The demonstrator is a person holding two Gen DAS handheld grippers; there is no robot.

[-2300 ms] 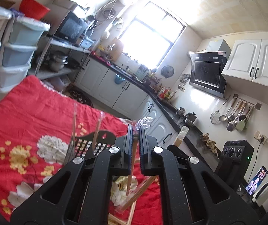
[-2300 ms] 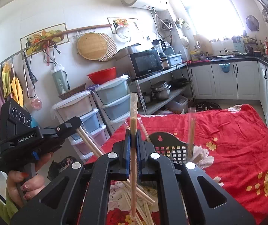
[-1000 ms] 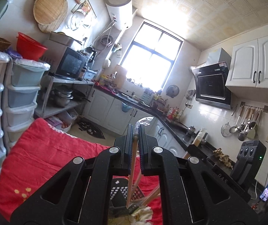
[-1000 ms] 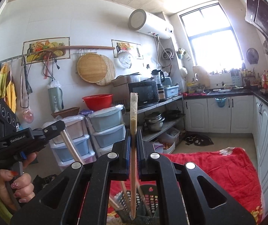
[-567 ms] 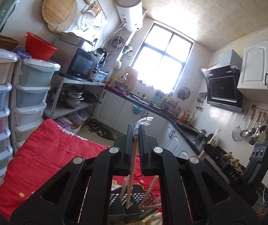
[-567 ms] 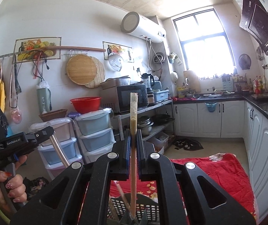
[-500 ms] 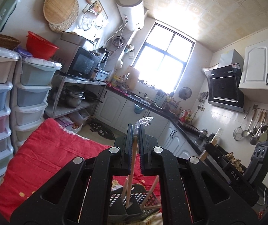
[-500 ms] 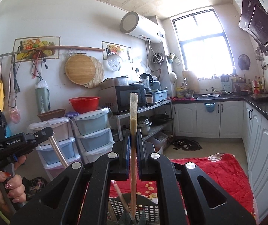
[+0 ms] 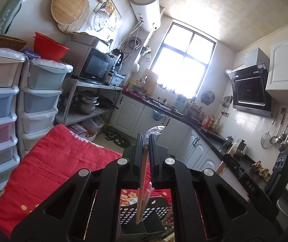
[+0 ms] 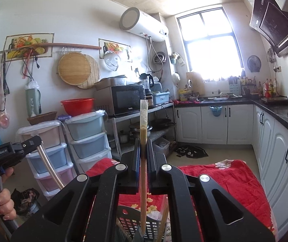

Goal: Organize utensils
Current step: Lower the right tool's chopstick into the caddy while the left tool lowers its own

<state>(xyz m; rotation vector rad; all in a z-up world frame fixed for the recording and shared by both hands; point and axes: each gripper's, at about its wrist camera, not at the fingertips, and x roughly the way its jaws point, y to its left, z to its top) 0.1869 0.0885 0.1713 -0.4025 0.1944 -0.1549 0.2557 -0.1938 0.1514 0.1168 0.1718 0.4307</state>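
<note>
**Both grippers clamped on wrapped chopsticks above the black holder**

Left wrist view, left to right. Stacked plastic drawers [image 9: 0, 109] along the left edge, a red basin [image 9: 49, 48] on top. Red flowered cloth [image 9: 63, 161] covers the table below. Centre: left gripper [image 9: 145, 155], jaws all but closed, pinching a pair of wooden chopsticks in clear wrapper [image 9: 142, 183]. The sticks stand nearly upright; crumpled wrapper end sticks out above the jaws, lower tips hang just over or just inside the black slotted utensil holder [image 9: 142, 219] on the cloth. Cannot tell whether the tips touch its bottom. Another stick leans inside the holder to the right. Further right: the other handheld gripper, black, with a chopstick end showing at its nose.

Right wrist view, left to right. At the far left a hand [image 10: 0, 201] grips the handle of the left gripper [image 10: 36, 141], which holds its wrapped sticks slanting down to the right. Same drawers [image 10: 87, 137] behind it, microwave [image 10: 125, 98] on a metal shelf. Centre: right gripper [image 10: 143, 157], jaws closed tight on a single wrapped chopstick pair [image 10: 143, 125], held vertical. Wrapper top rises well above the jaws; the lower end reaches down into the mouth of the utensil holder [image 10: 129, 221], beside other sticks already standing in it. Red cloth [image 10: 234, 181] runs to the right, white cabinets [image 10: 214, 123] beyond.
</note>
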